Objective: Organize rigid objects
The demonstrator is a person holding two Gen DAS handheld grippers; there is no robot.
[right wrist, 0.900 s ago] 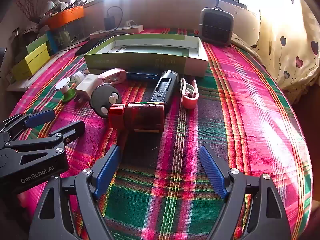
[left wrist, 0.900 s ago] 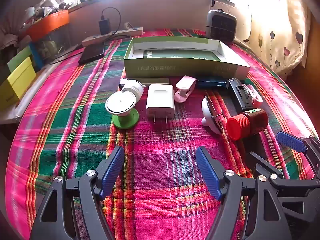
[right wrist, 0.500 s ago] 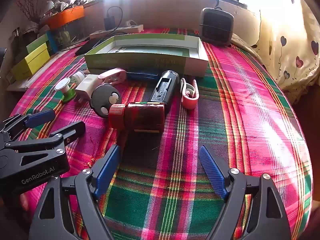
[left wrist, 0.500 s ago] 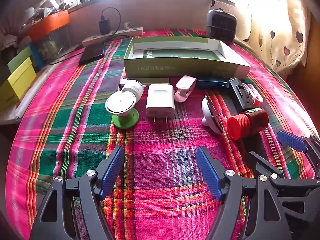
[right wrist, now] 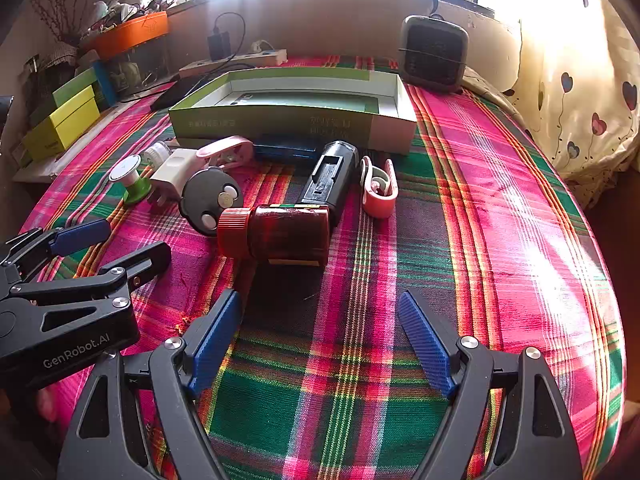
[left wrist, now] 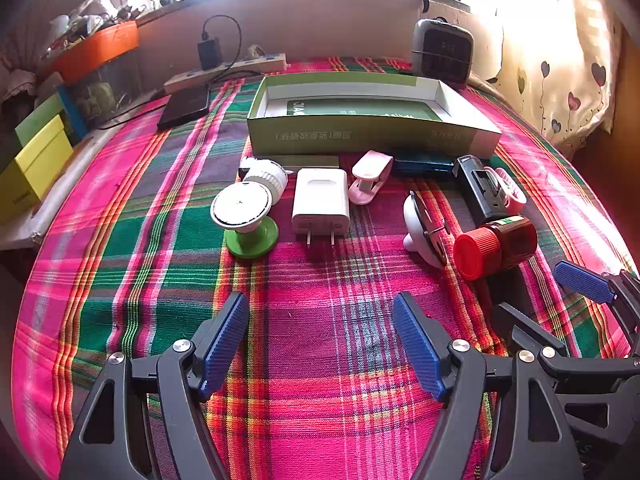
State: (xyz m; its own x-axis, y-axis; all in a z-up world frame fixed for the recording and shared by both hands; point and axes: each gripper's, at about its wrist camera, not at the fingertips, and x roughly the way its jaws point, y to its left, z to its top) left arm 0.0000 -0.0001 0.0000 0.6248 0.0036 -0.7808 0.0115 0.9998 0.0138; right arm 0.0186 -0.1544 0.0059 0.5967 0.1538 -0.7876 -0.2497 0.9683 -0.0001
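A row of small objects lies on a plaid cloth in front of an open green box. They include a green-based round stand, a white charger, a pink clip, a round white-and-black gadget, a brown bottle with a red cap, a black device and a pink band. My left gripper is open and empty, short of the charger. My right gripper is open and empty, just short of the bottle.
A small heater stands behind the box. A power strip with a plugged charger and a dark tablet lie at the back left. Yellow and green boxes sit past the left edge. A heart-print curtain hangs at right.
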